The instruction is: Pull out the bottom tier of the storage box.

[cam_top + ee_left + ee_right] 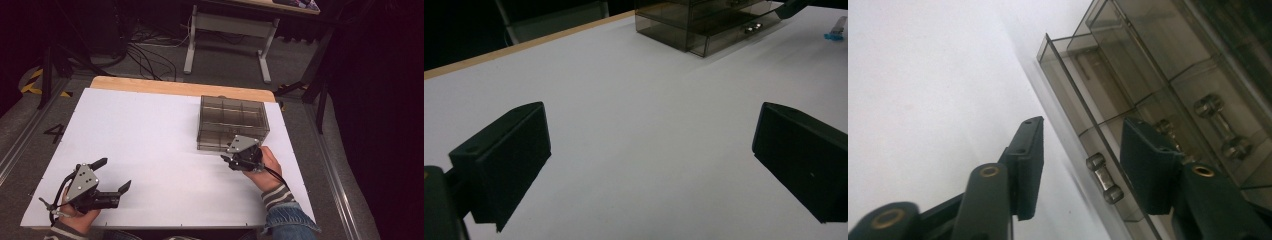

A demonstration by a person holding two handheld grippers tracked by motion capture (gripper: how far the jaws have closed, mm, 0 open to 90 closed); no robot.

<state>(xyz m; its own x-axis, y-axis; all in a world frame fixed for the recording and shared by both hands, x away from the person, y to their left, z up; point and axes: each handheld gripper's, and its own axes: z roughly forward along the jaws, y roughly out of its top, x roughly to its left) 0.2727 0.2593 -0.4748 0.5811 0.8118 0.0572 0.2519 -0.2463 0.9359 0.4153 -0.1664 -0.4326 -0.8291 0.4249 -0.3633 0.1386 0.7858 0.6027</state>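
A smoky see-through drawer box (232, 122) stands on the white table top at the far right, and it is at the upper right in the left gripper view (704, 25). Its lowest drawer (1075, 82) sticks out a little. My right gripper (227, 160) is at the front of the box, its jaws apart. In the right gripper view (1080, 125) the drawer's small metal handle (1104, 178) lies between the jaws, with neither pad on it. A second handle (1223, 127) shows on the drawer above. My left gripper (114, 174) rests near the front left corner, wide open and with nothing in it (649, 125).
The white table top (150, 135) has a wooden strip (180, 87) along its far edge. Beyond it stand another table's white legs (227, 40) and floor cables (150, 55). A metal rail (330, 165) runs along the table's right side.
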